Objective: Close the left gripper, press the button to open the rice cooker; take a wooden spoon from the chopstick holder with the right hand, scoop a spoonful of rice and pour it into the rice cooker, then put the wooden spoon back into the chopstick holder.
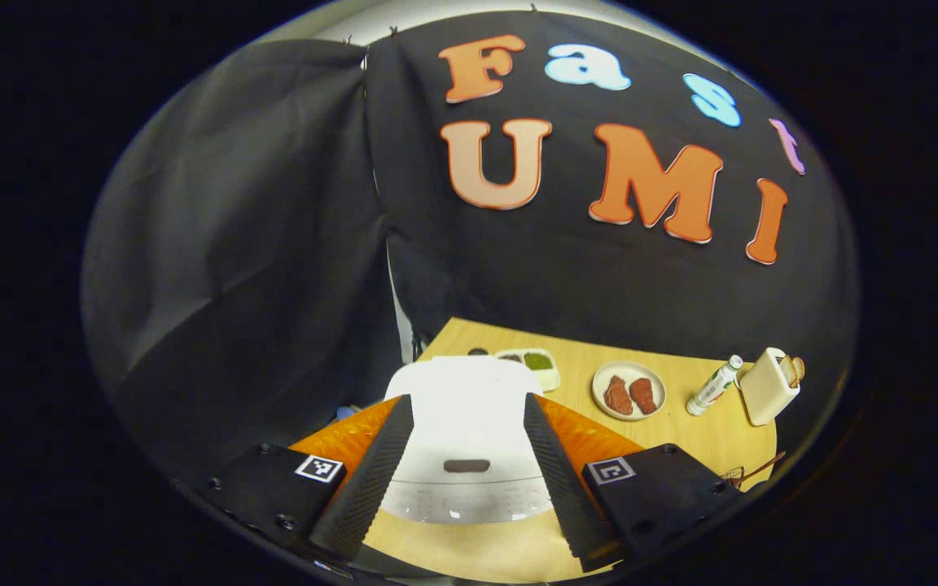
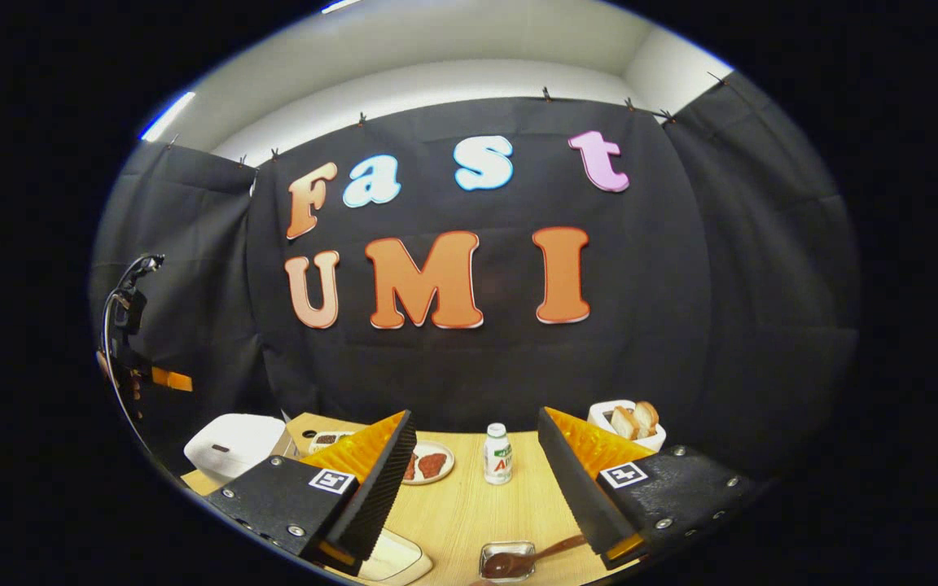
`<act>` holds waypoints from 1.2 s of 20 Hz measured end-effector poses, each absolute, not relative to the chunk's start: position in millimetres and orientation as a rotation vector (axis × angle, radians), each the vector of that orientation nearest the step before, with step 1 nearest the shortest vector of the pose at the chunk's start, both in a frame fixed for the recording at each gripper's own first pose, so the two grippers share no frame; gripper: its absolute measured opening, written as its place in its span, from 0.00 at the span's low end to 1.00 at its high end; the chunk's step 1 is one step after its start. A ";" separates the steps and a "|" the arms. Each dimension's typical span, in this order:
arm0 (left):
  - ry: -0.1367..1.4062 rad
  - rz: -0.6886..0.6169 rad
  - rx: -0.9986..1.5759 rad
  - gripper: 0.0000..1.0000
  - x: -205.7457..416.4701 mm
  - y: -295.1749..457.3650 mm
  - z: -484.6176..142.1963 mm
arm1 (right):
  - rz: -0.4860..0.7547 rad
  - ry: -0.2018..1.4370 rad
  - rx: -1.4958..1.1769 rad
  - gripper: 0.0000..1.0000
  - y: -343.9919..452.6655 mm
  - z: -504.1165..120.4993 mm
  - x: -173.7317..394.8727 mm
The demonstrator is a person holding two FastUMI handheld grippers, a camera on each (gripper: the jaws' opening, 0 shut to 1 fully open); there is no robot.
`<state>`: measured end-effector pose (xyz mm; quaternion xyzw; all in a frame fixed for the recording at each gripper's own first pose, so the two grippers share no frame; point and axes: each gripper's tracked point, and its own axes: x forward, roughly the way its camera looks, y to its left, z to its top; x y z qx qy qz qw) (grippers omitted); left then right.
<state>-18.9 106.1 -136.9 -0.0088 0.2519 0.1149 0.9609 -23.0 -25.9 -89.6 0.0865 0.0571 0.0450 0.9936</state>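
Although the task calls for closed fingers before the press, the left gripper hangs released, its jaws spread to either side of the rice cooker, which sits directly ahead and just below on the wooden table, lid down. Its dark button lies between the fingers, near the front edge of the lid; judged a stiff latch on a heavy, stable body with a smooth lid, it should take a firm push from closed tips set square on it, as a glancing touch may slide off. Beyond the cooker, ahead and to the right, stand a small tray, a plate of meat, a bottle and a toaster. The right gripper is likewise released and empty, held level above the table. Just beneath it, between the fingers, a wooden spoon rests in a small metal dish; light, rigid and slim, it is best taken mid-handle. Whether a chopstick holder is present cannot be told.
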 end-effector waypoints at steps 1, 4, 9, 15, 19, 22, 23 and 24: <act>0.455 0.225 0.003 0.97 -22.4 96.5 -123.6 | 0.099 0.086 0.163 0.94 -20.5 -80.4 -19.3; 0.292 0.200 0.015 0.96 -32.3 67.4 -88.2 | 0.136 0.019 0.149 0.94 -2.0 -59.6 -12.5; 0.108 0.147 0.101 0.95 -55.7 30.6 -58.1 | 0.187 -0.045 0.147 0.94 29.9 -45.5 -8.8; 0.023 0.128 0.133 0.97 -78.9 -0.3 -55.7 | 0.233 -0.033 0.188 0.94 61.6 -45.1 -6.2; 0.000 0.109 0.132 1.00 -87.6 -10.3 -54.2 | 0.246 -0.049 0.185 0.94 72.0 -37.8 -4.2; -0.011 0.118 0.112 1.00 -85.7 -4.5 -52.0 | 0.258 -0.058 0.186 0.94 76.7 -35.6 -4.6; -0.008 0.123 0.095 0.99 -83.8 -3.1 -52.7 | 0.261 -0.058 0.183 0.94 77.2 -36.0 -4.6; -0.002 0.124 0.077 0.99 -82.1 -2.3 -54.3 | 0.261 -0.057 0.178 0.94 76.3 -36.5 -5.4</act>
